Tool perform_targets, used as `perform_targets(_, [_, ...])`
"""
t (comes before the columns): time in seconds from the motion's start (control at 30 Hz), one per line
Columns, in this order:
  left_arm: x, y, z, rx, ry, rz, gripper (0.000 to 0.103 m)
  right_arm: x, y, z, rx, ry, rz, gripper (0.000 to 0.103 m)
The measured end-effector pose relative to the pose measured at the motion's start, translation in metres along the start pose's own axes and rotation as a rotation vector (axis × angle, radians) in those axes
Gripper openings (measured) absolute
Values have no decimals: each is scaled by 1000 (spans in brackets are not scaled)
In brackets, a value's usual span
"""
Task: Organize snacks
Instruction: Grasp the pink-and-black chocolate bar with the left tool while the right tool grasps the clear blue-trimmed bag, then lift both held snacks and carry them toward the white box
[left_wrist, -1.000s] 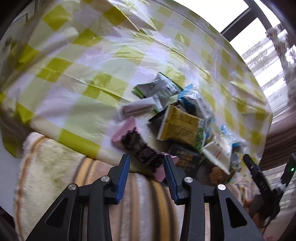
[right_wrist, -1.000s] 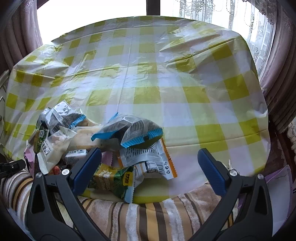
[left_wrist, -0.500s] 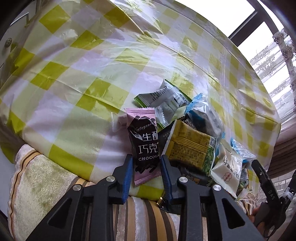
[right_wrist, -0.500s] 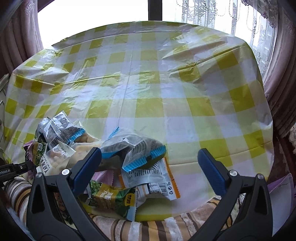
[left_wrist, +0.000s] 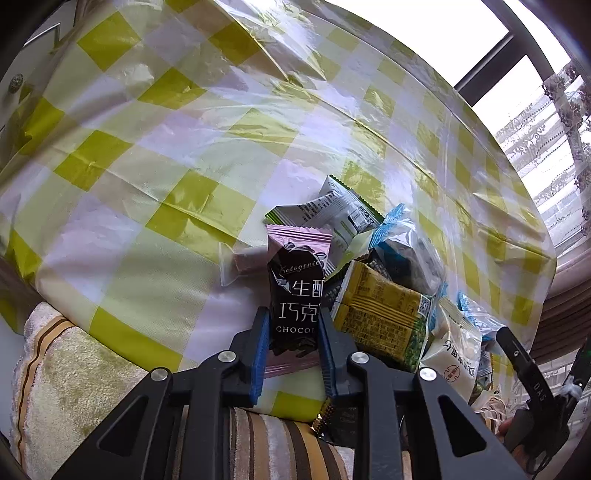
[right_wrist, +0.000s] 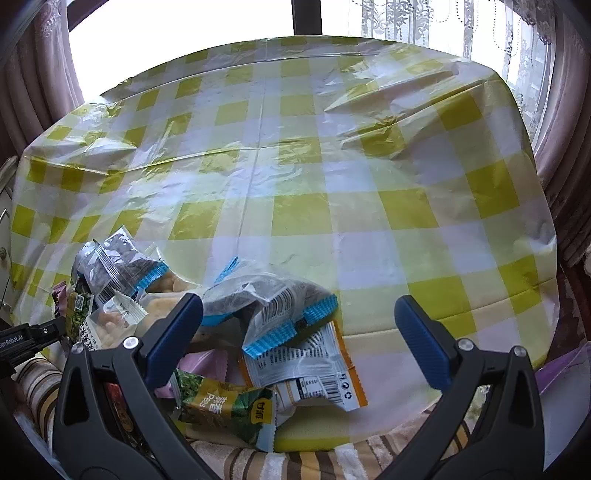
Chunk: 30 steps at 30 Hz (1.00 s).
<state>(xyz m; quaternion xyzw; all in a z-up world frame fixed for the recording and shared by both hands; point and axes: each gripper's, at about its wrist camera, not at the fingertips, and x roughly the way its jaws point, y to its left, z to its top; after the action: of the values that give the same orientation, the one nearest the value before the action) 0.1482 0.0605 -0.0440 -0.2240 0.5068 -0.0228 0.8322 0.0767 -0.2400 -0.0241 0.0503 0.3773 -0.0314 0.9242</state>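
The chocolate packet (left_wrist: 296, 291) sits at lower centre of the left wrist view, between the blue pads of the left gripper (left_wrist: 291, 321). It is a flat, oblong pillow pack: black middle panel with white characters and the letters "CHOCOL", pink crimped, saw-toothed ends. Its long axis runs up the frame, one pink end toward the table's far side, the other down between the fingers. The film is glossy and slightly wrinkled. The left jaws are closing, and the pads already meet both long edges of the packet.

Just right of it lies a yellow packet (left_wrist: 384, 314), rectangular, printed with fine dark text, tilted down to the right. Above lies a white packet (left_wrist: 328, 212) with green edging. Further right are clear bags with blue crimped ends (left_wrist: 402, 251), crinkly and translucent. These form a loose pile near the table's near edge.

The tablecloth (left_wrist: 177, 155) is thin, shiny plastic, checked yellow-green and white, creased. A striped, plush towel (left_wrist: 74, 376) lies along the near edge at lower left.

In the right wrist view, the right gripper (right_wrist: 299, 325) at lower centre has its fingers spread wide, holding nothing. Between and beyond them lie a blue-edged clear bag (right_wrist: 269, 299), a white packet with orange border (right_wrist: 314, 369) and a green pea packet (right_wrist: 229, 406).
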Motion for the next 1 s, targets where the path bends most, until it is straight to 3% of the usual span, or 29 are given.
perform_targets(0.2, [-2,3,-2,6,-4,-10,26,16,-2,9,32,49,87,103])
perform_targets(0.27, [-3,3,-2,5,-4,-12,26,31,-3,13,55,110,136,102])
perform_targets(0.33, [-4,4,-3,4,-5,-13,26,45,-6,12,90,167,169,85])
perform_targets(0.37, [-4,4,-3,4,-6,-14,26,48,-9,11,107,180,180,83])
perform_targets(0.53, [-5,4,-5,6,-7,-19,26,40,-3,8,70,160,181,72])
perform_targets(0.73, [-8,4,-7,7,-18,-34,22,33,-5,8,76,129,212,49])
perform_targets(1.0, [-14,4,-9,15,-42,-44,22,16,-7,5,73,55,226,45])
